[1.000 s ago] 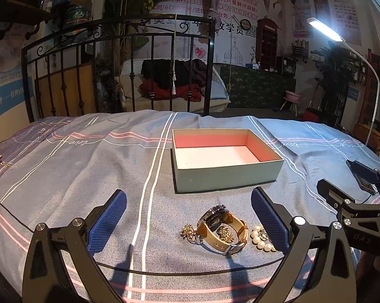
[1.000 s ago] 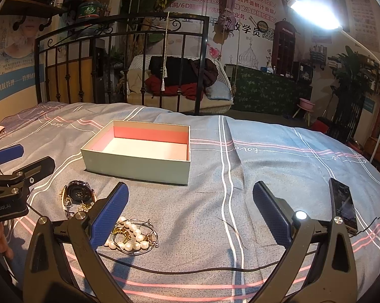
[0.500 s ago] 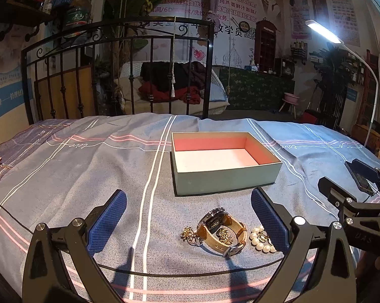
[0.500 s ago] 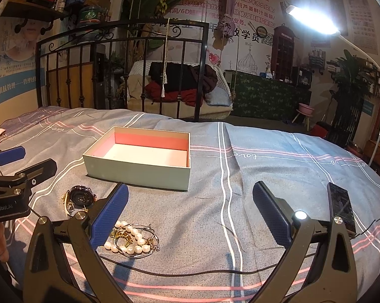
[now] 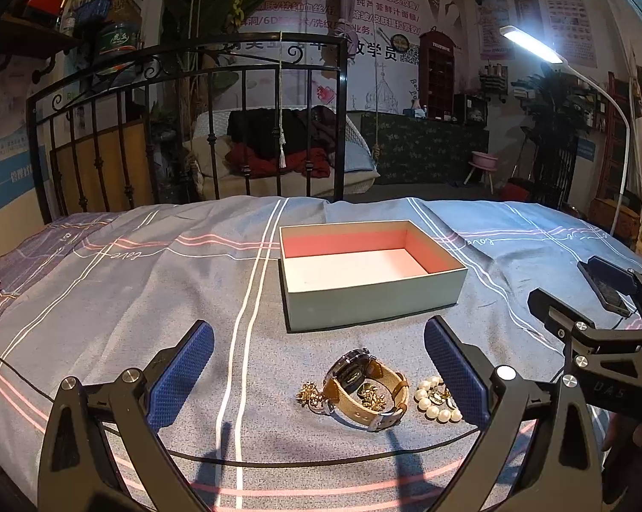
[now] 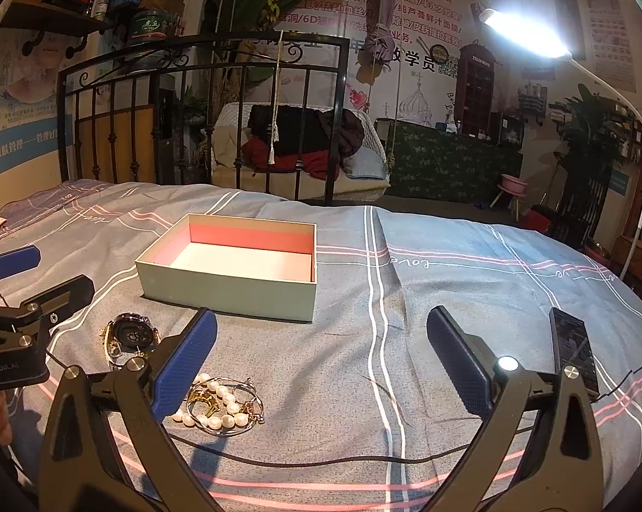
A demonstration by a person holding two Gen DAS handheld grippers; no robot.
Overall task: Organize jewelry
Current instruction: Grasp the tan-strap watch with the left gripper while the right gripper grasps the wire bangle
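While both tools hang above the bedspread [image 5: 107,298], nothing has been taken up: the left gripper [image 5: 318,369] and right gripper [image 6: 321,358] each stand spread wide and empty. The watch [image 5: 365,388] lies just in front of the empty box [image 5: 372,298], gold brooches [image 5: 310,397] touching it, the pearl pieces [image 6: 218,405] just beside. The strap loop looks stiff enough to pinch across one side; the pearls and thin wire hoops appear light, slippery and liable to snag, best taken at the clustered beads.
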